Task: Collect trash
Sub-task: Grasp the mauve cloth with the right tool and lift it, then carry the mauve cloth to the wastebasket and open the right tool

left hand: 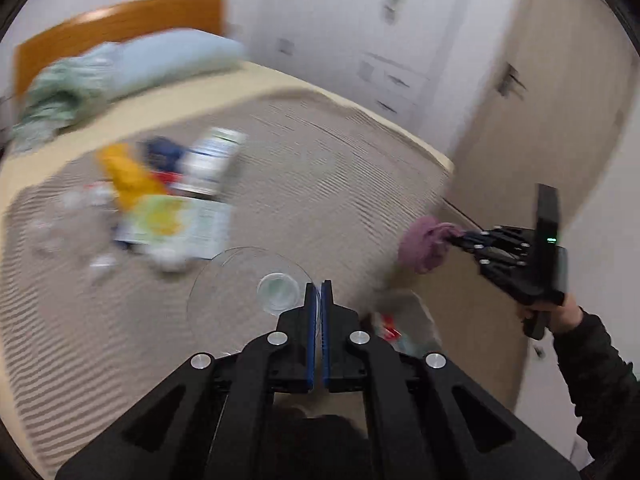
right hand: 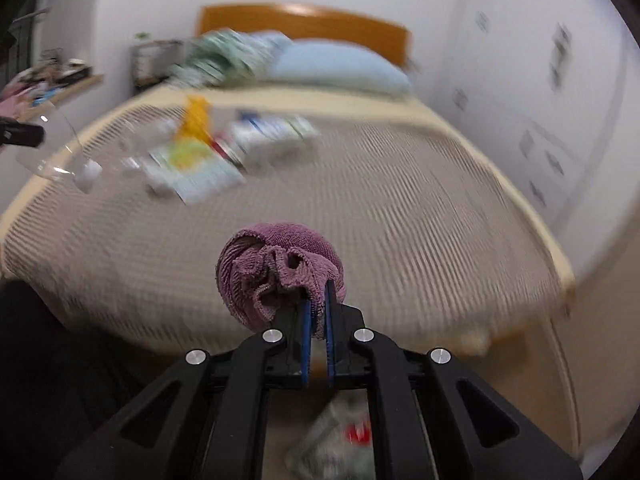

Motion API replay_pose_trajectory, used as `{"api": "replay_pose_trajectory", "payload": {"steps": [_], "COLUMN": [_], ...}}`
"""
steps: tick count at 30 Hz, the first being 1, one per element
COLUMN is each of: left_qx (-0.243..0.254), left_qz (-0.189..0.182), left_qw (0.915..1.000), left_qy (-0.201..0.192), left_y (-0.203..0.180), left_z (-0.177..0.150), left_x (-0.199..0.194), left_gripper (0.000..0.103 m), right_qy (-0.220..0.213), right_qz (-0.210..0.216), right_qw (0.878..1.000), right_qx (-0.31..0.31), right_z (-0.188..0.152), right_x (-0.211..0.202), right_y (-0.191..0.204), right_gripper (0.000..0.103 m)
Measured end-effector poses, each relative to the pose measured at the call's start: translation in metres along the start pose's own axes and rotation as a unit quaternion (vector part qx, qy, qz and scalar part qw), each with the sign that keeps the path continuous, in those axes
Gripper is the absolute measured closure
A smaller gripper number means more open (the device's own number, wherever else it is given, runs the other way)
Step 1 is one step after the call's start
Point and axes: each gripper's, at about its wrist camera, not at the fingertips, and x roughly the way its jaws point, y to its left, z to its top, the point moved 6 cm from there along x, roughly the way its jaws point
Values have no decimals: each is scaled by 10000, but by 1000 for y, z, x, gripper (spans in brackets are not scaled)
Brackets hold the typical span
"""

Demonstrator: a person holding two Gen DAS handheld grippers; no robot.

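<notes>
Everywhere unreadable labels; left claw pinching clear cup, right claw purple cloth.

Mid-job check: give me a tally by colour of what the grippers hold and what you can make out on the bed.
Clear plastic cup, in the left gripper: 1
Purple cloth, in the right gripper: 1
Yellow-orange item on the bed: 1
Light-blue pillow: 1
Total: 4
The other litter on the bed is too blurred to count.
</notes>
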Motion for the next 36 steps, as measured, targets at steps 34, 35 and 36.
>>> {"api": "replay_pose_trajectory", "payload": {"steps": [34,35,36], "left_qx": [67,104,56], "left_qz": [-133,-38,30], "left_qw": [9172,9174,9194], "left_qy": [3983,3977,3932], "left_y": [-196,-191,-186], "left_z": [-225,-219,-212], "left_x": [464,457,450], "left_gripper": [48,46,42], "right_qy": [2301,2331,2367], "right_qz": [-391,-375,-350], "right_qw": [9317,9306,9291], "right_qx": [2782,2796,2820], "right_z": [-377,-378,-379], "right_x": [163,166,169], "right_y": [-101,-100,-99], "right_gripper": [97,97,97]}}
